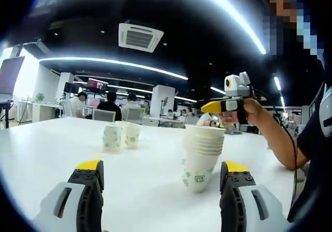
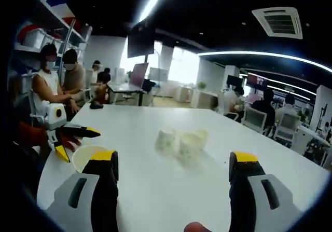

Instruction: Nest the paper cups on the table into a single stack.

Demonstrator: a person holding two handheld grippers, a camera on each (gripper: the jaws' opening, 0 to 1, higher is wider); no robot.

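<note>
A stack of nested white paper cups (image 1: 202, 155) with green print stands on the white table (image 1: 46, 154), just inside my left gripper's right jaw. Two single cups (image 1: 121, 136) stand side by side farther back on the left. My left gripper (image 1: 162, 167) is open with nothing between its jaws. A hand holds my right gripper (image 1: 215, 106) above and behind the stack. In the right gripper view, my right gripper (image 2: 174, 158) is open and empty, and the two single cups (image 2: 180, 141) stand ahead of it. The stack's rim (image 2: 85, 157) shows at lower left, under the open left gripper (image 2: 78, 144).
The person's forearm (image 1: 282, 141) reaches over the table's right side. Chairs (image 2: 257, 119) and seated people (image 2: 54, 89) line the far edges of the table (image 2: 155, 195). Desks and more people fill the office behind.
</note>
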